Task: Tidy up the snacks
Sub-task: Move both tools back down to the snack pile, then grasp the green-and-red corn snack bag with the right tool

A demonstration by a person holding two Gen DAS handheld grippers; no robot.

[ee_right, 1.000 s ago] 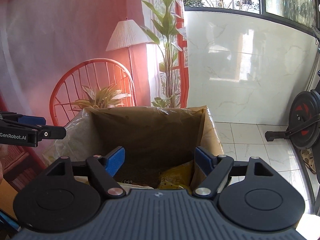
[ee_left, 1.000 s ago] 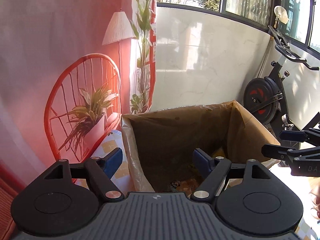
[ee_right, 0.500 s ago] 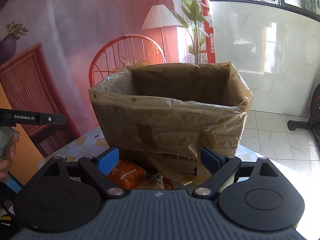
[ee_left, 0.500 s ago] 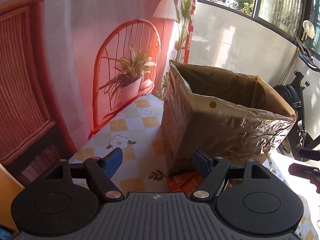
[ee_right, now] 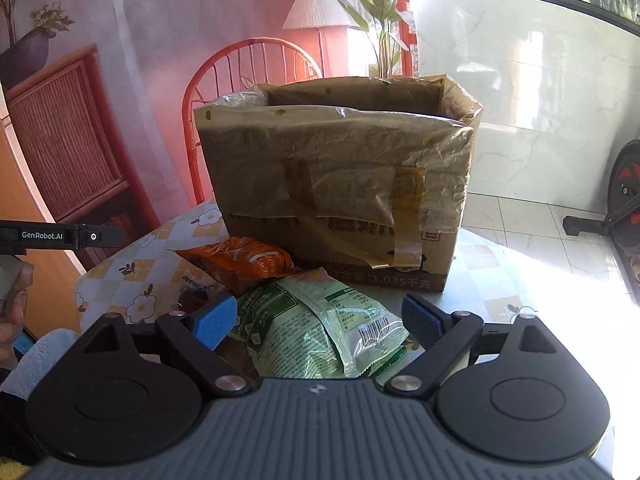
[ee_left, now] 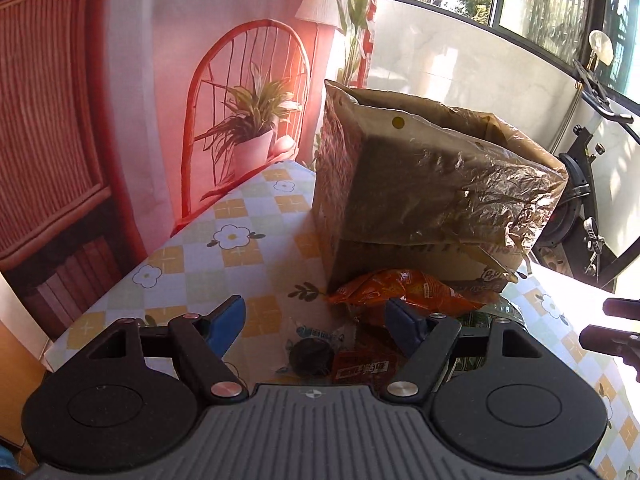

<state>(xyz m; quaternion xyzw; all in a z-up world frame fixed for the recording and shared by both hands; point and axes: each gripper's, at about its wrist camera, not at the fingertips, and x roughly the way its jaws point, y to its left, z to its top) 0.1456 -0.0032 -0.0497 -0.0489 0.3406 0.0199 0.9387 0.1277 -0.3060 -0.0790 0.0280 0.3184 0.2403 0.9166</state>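
Green snack packets (ee_right: 320,328) are framed just ahead between the right gripper's (ee_right: 320,320) parted, empty jaws, which have just been opening, so a pickup is judged underway and closing is called for next.

Pretty sunny spot: a pinkish-red backdrop (ee_right: 168,32) printed with a wicker cabinet (ee_left: 52,112), a red arched chair (ee_left: 248,92), a potted plant (ee_left: 252,120) and a floor lamp (ee_right: 316,8). White marble-look wall (ee_right: 520,92) on the right, big windows (ee_left: 560,12) above it, pale tiled floor (ee_right: 540,232), exercise bike (ee_left: 580,184) in the corner.
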